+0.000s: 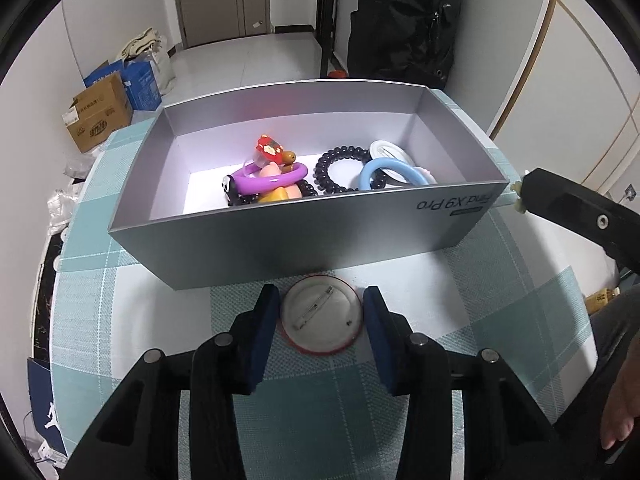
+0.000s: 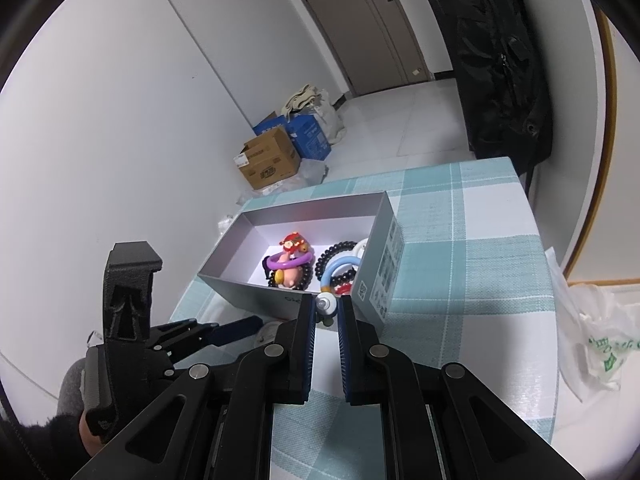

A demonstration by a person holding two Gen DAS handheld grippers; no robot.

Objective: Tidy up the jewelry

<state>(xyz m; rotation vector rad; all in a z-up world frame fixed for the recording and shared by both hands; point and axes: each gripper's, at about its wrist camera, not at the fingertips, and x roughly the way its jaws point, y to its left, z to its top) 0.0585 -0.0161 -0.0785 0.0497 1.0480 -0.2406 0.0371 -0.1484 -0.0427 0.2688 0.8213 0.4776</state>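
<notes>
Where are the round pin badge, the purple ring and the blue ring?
round pin badge (image 1: pixel 321 317): left wrist view, white back near the pin.
purple ring (image 1: pixel 256 184): left wrist view, front arc.
blue ring (image 1: pixel 394 167): left wrist view, upper arc.

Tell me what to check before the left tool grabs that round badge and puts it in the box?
1. Badge sits between the left tool's fingers: ok.
2. Left tool is open wide enough: ok.
3. Fingers already touch the badge's rim: cannot tell.
4. Box is open with free floor on its left side: ok.
5. Right tool is away from the badge: ok; it holds a small charm near the box's corner.
6. Badge lies flat on the tablecloth, pin side up: ok.
</notes>
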